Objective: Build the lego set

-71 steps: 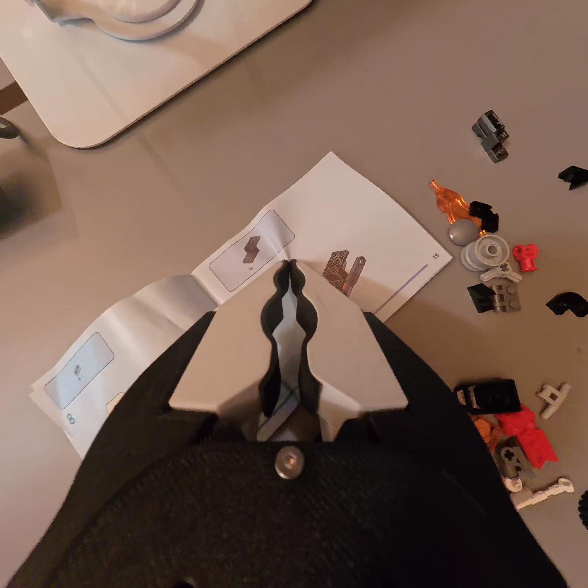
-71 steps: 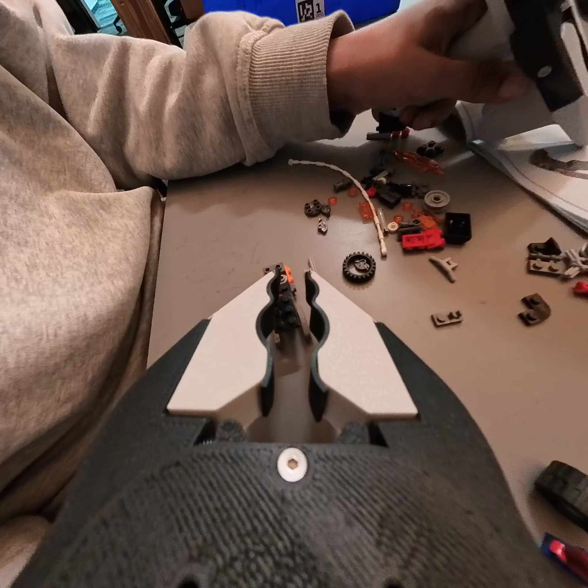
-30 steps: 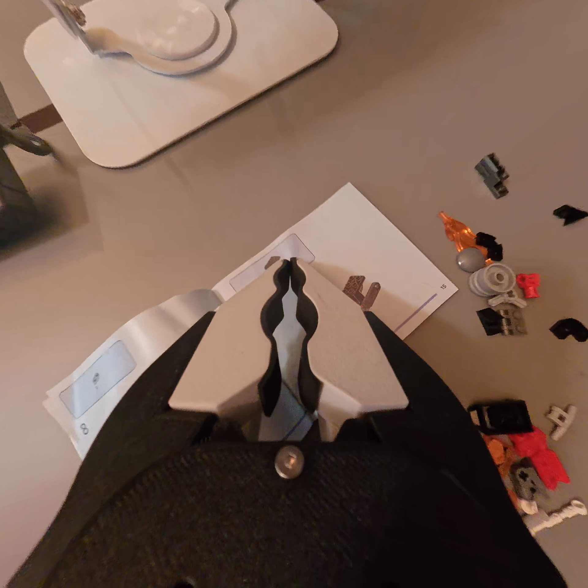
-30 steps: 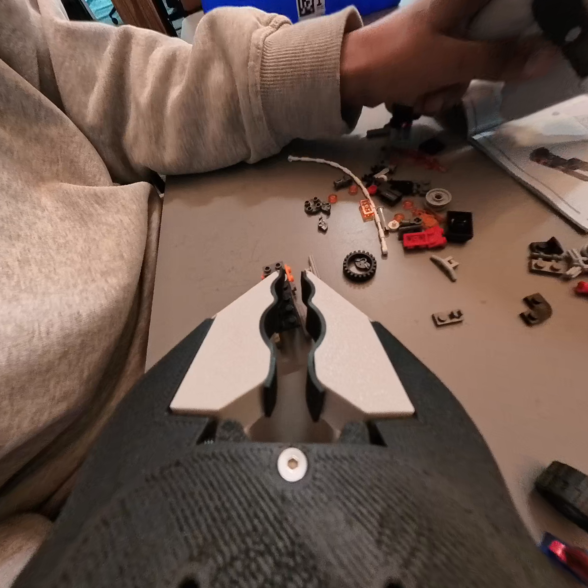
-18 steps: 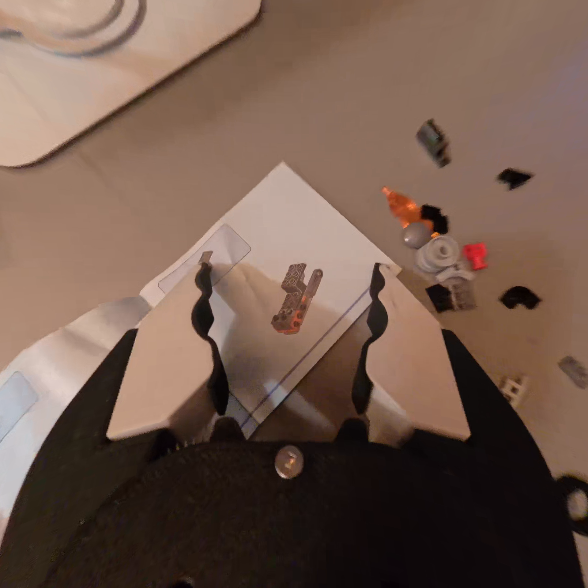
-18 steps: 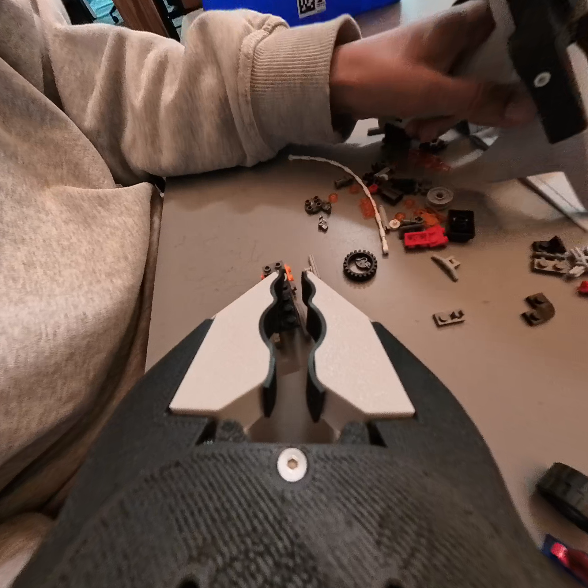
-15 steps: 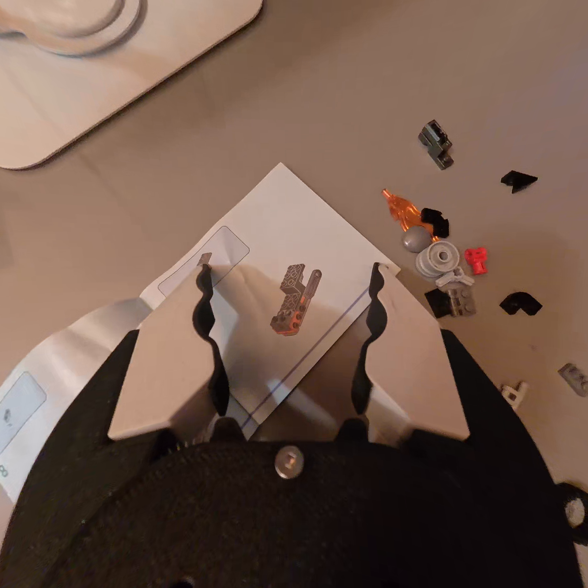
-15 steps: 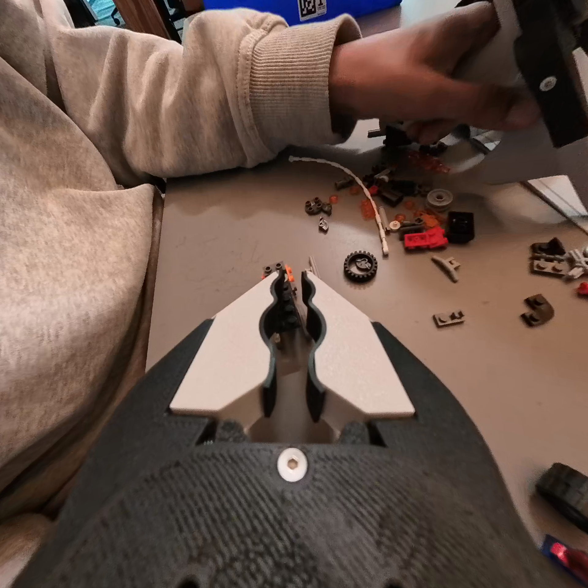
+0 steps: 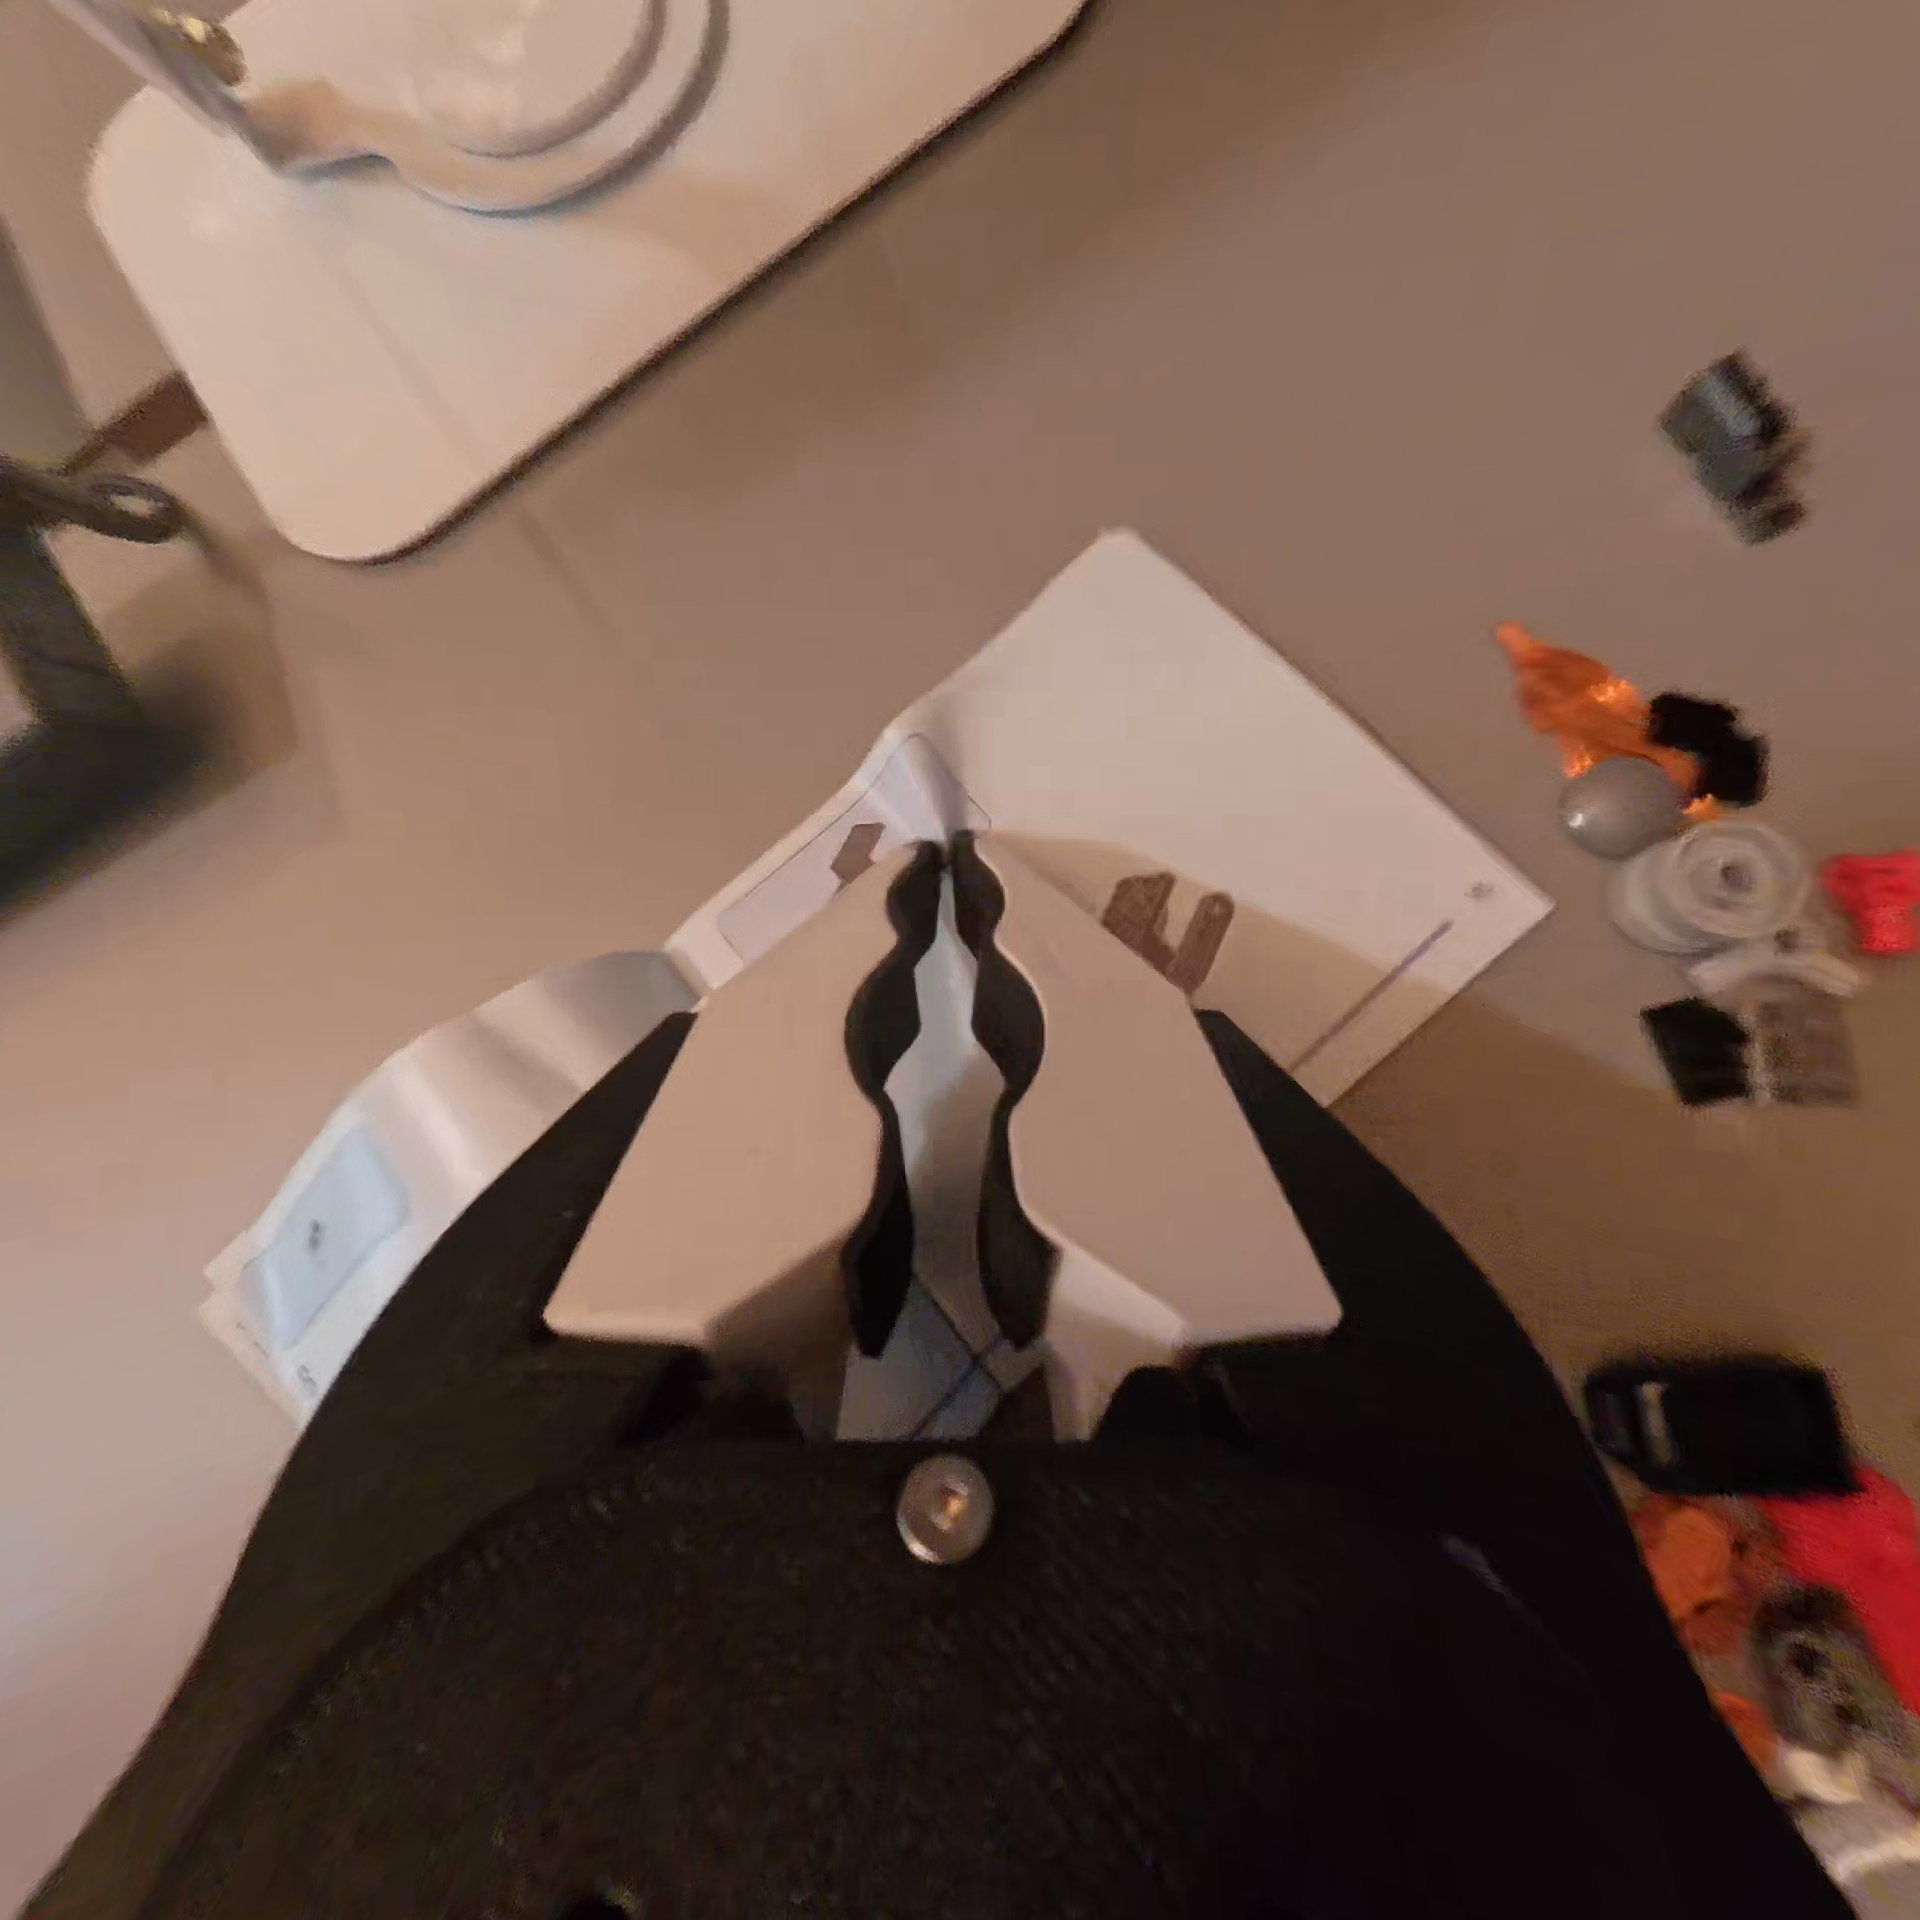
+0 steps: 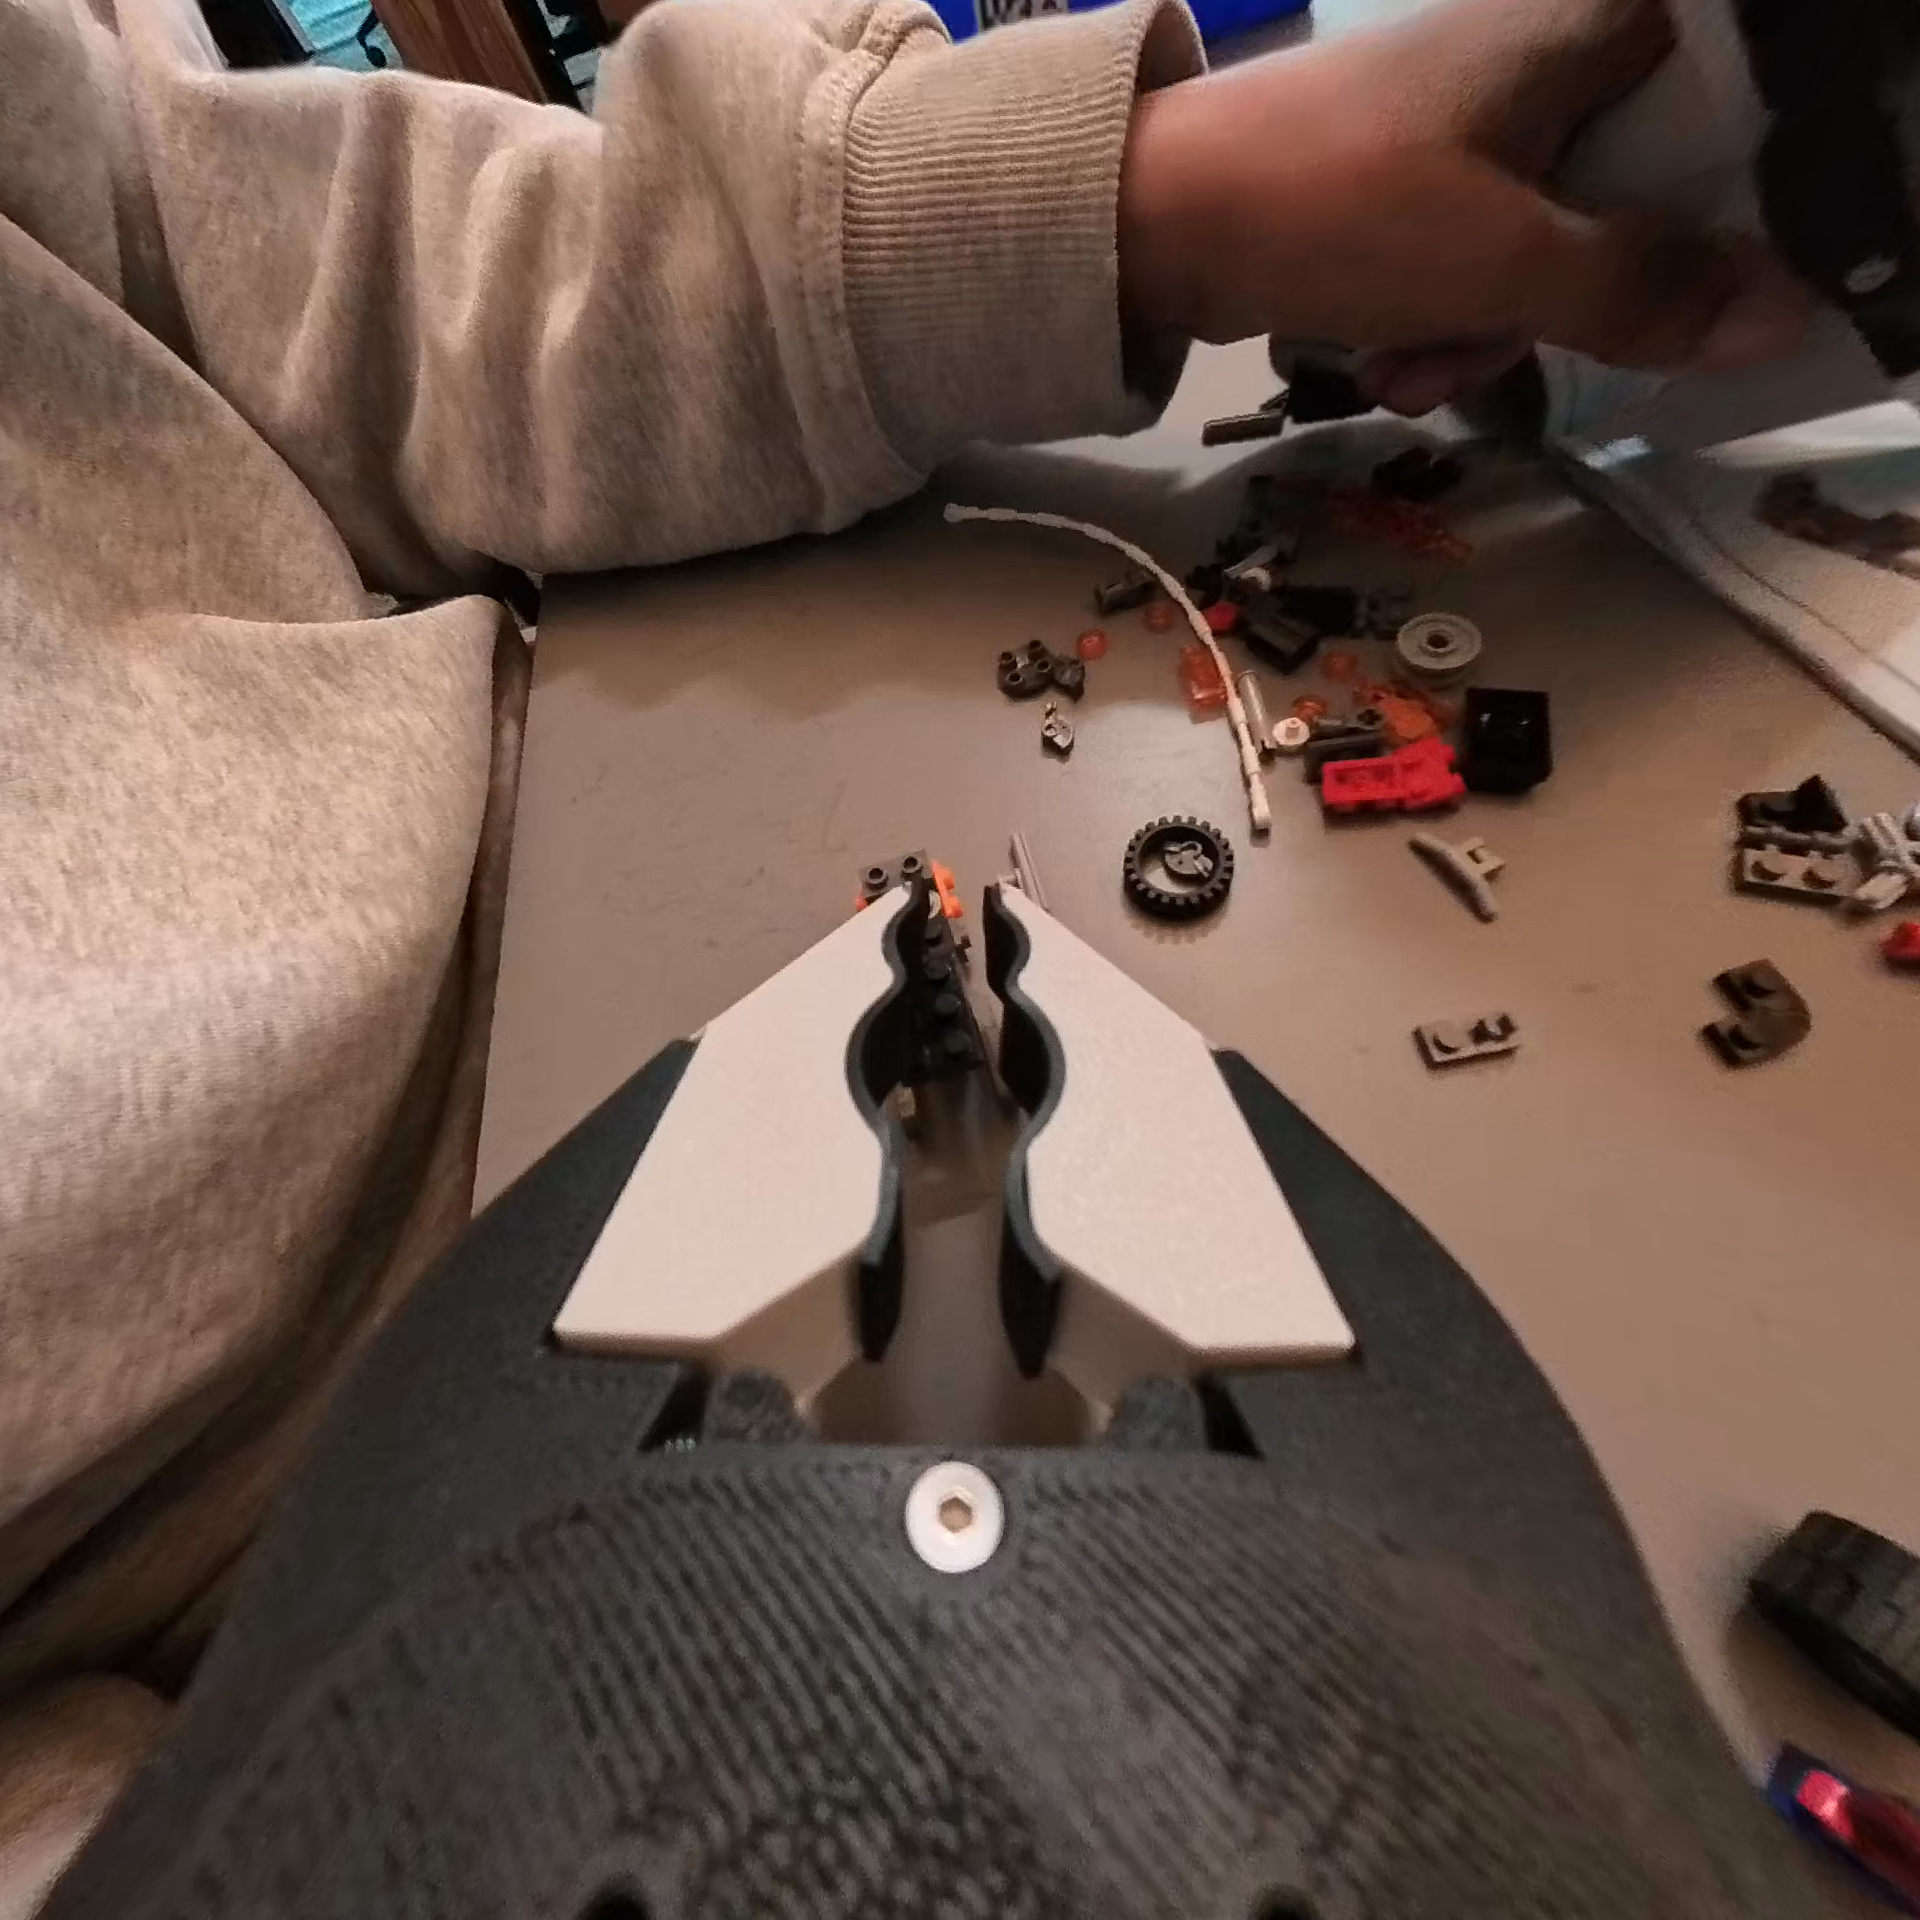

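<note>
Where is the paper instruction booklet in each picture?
Left wrist view: the instruction booklet lies open mid-frame, a page pinched in the left tool.
Right wrist view: only its edge shows, far upper right.
Shared landmark: the grey pulley wheel lies beside the booklet in both.

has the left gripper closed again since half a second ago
Yes. The left gripper has shut on a page of the instruction booklet; before, its fingers stood wide apart over that page.
</note>
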Demonstrator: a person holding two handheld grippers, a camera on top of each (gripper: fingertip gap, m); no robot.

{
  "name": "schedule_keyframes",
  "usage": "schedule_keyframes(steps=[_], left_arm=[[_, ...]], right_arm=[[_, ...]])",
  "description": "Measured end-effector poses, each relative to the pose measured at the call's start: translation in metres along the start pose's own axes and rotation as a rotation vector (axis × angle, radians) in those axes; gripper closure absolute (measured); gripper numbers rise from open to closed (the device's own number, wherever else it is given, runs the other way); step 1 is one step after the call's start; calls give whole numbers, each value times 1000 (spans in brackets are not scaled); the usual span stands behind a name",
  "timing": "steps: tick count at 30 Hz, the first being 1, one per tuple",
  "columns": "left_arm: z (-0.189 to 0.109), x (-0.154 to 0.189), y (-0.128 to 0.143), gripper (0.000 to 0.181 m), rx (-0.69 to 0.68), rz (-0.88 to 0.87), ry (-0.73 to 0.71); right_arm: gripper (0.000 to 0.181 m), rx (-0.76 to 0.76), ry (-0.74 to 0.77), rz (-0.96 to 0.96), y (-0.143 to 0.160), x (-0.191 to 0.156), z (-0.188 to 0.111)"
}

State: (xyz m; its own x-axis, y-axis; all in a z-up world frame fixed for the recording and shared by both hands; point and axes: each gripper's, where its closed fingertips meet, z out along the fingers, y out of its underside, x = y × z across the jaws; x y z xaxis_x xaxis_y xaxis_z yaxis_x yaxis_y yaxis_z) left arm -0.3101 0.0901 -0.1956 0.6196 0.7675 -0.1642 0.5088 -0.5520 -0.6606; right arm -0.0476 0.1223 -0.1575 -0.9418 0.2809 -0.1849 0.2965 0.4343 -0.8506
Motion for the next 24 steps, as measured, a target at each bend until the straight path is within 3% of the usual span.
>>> schedule_keyframes(steps=[5,10,11,14,16,18,24], left_arm=[[0,0,-1,175,13,54,-29],[-6,3,-5,178,51,-54,90],[-11,7,-8,167,79,-71,132],[-29,27,-21,113,164,-89,262],[-28,37,-18,82,144,-64,270],[-16,38,-8,74,79,-26,208],[-6,38,-1,79,37,-36,183]], right_arm=[[172,1,0,1,0,0,0],[172,6,4,4,-1,1,-1],[172,6,3,8,-1,1,-1],[172,-4,3,16,0,2,0],[172,-12,4,17,1,2,1],[172,-16,6,13,2,2,1],[172,-8,7,6,1,1,0]])
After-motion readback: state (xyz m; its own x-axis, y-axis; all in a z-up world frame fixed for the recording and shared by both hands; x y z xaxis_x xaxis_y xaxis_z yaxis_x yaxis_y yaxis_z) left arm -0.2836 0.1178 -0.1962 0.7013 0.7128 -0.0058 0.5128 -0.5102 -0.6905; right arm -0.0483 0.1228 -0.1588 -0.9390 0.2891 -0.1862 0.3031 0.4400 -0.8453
